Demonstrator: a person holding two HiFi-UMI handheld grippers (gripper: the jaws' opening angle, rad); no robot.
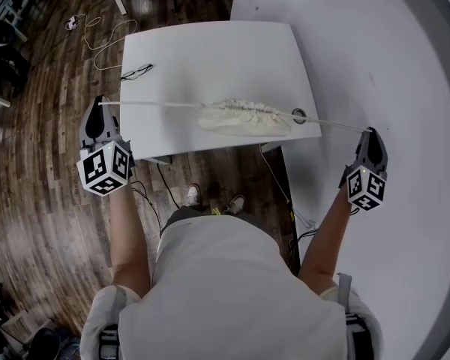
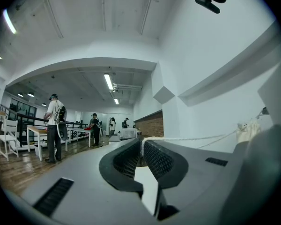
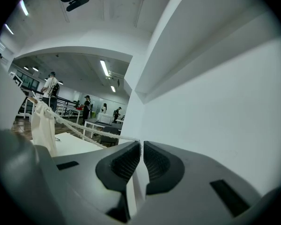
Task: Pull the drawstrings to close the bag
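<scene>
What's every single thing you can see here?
bag: one, cream, mouth bunched, over the table's near edge
left drawstring: one, white, tight from bag to left tongs
right drawstring: one, white, tight from bag to right tongs
table: one, white, before the person
cable: one, black, table's left edge
floor: one, dark wood, below
people: a few, mixed clothes, far down the room
shoes: two, pale, on the floor
left tongs: one, grey, shut on left drawstring
right tongs: one, grey, shut on right drawstring

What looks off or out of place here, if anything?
Nothing stands out. The bag is gathered shut over the table, its strings run taut to the left gripper and right gripper, each shut on a string. Only stray: a thin black cable near the table's far left corner.
</scene>
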